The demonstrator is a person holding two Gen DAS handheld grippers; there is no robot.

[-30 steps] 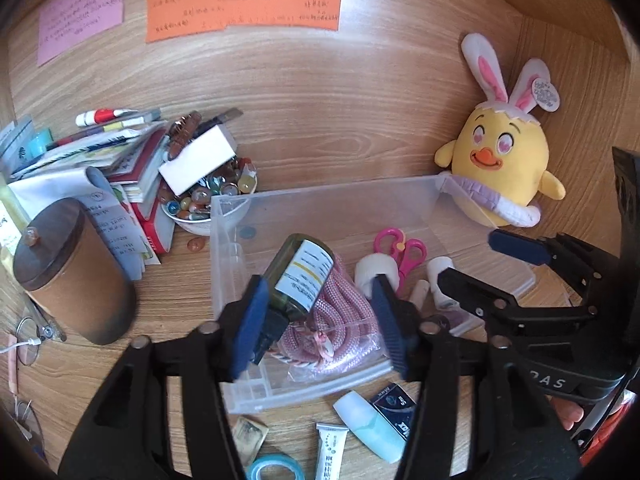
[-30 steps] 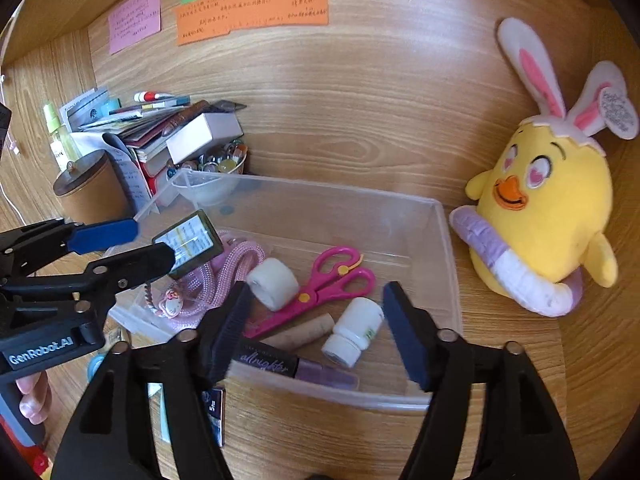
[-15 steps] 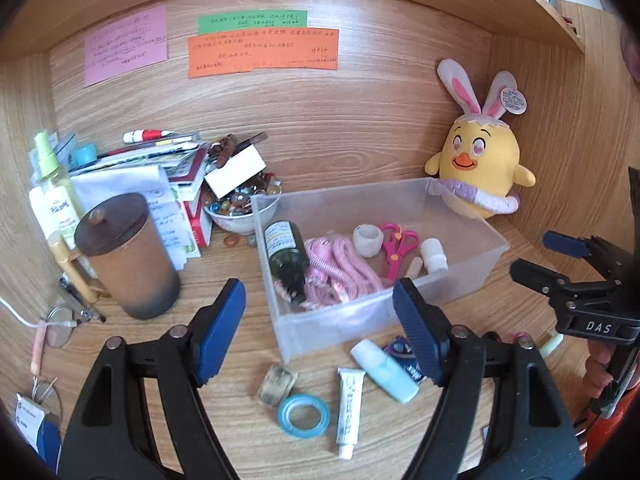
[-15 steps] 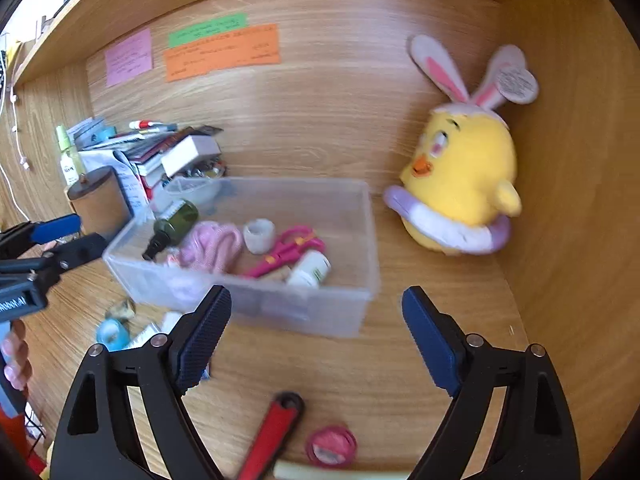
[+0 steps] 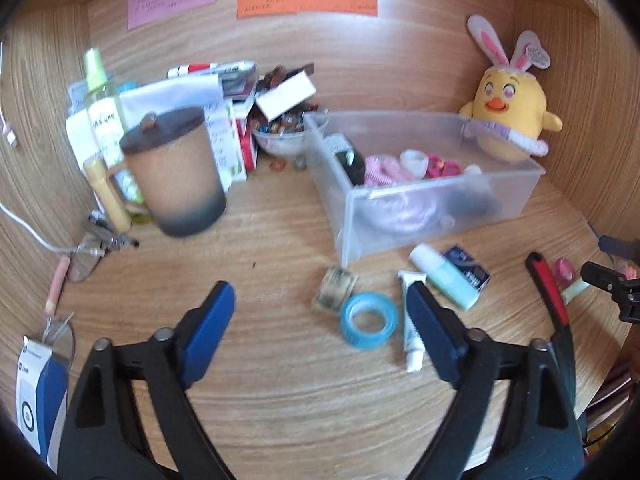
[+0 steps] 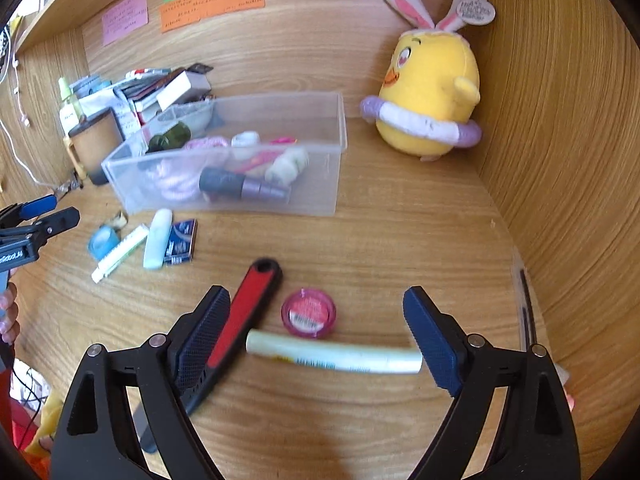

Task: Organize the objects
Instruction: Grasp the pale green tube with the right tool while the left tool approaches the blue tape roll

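Note:
A clear plastic bin [image 5: 436, 208] [image 6: 320, 196] holds a dark bottle [image 5: 350, 160], pink rope, scissors and small tubes. In front of it lie a blue tape roll [image 5: 369, 320] [image 6: 102, 240], a white tube [image 5: 410, 320], a pale blue bottle [image 5: 444, 276] [image 6: 157, 238] and a dark blue packet [image 5: 468, 268]. My left gripper [image 5: 320, 340] is open and empty above the desk, left of the tape roll. My right gripper [image 6: 316, 336] is open and empty over a pale tube [image 6: 332, 356], a pink round tin [image 6: 308, 312] and a red-and-black tool [image 6: 244, 312].
A brown lidded mug [image 5: 176, 172] stands left of the bin, with a spray bottle [image 5: 102, 108], stacked books and a bead bowl [image 5: 280, 136] behind. A yellow plush chick [image 6: 428, 92] sits in the back right corner. Glasses [image 5: 86, 256] and a cable lie at far left.
Both grippers have pulled back from the bin toward the desk's front. The dark bottle that my left gripper held a second ago lies in the bin. Loose items in front came into view.

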